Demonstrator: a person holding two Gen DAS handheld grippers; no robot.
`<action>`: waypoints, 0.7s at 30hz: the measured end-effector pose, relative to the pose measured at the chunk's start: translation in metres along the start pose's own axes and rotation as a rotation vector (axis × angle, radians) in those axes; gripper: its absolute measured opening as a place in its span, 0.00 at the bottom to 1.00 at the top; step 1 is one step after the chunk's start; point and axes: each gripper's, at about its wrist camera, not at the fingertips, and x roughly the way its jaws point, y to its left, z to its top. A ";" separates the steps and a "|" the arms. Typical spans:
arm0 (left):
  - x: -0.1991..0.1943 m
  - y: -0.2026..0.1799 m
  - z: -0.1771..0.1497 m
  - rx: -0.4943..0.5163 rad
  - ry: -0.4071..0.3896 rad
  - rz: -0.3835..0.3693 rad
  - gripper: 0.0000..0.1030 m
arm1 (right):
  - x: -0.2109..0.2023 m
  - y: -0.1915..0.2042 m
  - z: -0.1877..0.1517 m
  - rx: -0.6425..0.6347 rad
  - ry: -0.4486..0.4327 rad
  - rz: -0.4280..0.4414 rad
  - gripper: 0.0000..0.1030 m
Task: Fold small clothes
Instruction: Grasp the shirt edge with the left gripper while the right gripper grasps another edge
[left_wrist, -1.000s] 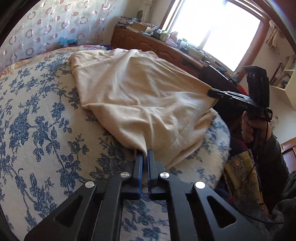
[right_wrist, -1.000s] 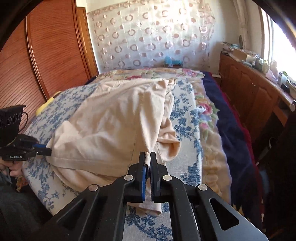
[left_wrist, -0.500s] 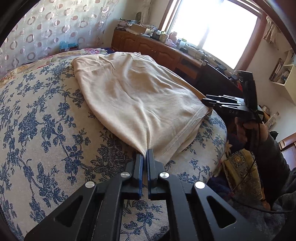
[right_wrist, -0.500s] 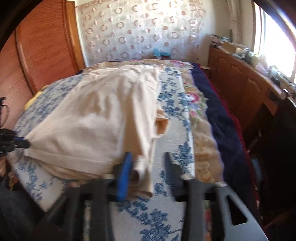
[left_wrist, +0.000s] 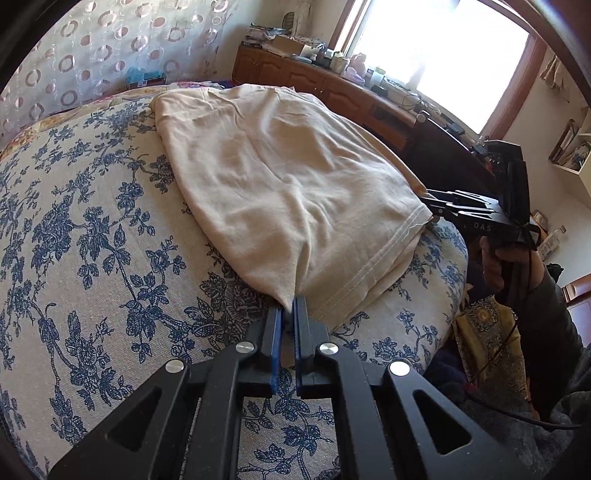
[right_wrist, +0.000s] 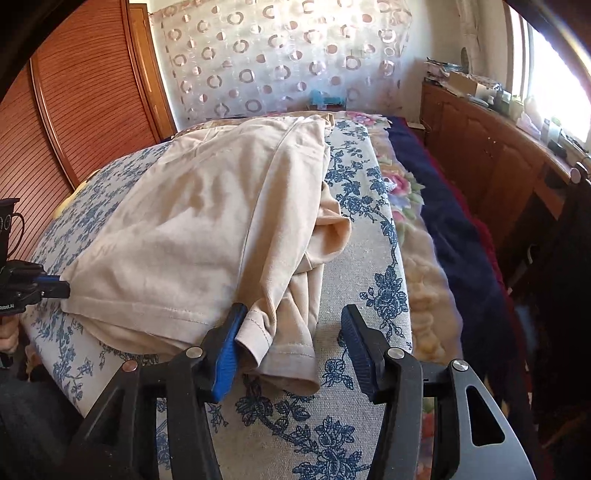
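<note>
Left fingers (left_wrist: 289, 314) pinching shirt (left_wrist: 280, 184) corner, right fingers (right_wrist: 291, 332) spread, hem seemingly between.

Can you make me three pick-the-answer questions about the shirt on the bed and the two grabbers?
1. Where does the beige shirt lie?
A) on the floor B) on the blue-flowered bedspread C) on the wooden cabinet

2. What colour are the gripper pads?
A) blue B) red C) yellow

3. What is the right hand-held gripper doing?
A) pinching the shirt shut B) standing open C) out of sight

Answers: 1 B, flowered cloth shows all round the shirt. 2 A, blue strips line the fingers. 3 B, its fingers stand wide apart; only the left hand-held gripper pinches the shirt's corner.
</note>
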 end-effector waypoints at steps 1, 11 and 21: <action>0.001 0.000 0.000 0.000 0.001 0.001 0.12 | 0.000 0.000 0.000 -0.005 0.001 0.002 0.47; 0.000 -0.005 0.000 0.026 -0.009 -0.061 0.07 | -0.003 0.009 -0.006 -0.015 0.003 0.095 0.07; -0.048 -0.003 0.054 0.040 -0.202 -0.079 0.04 | -0.048 -0.017 0.028 0.054 -0.215 0.219 0.05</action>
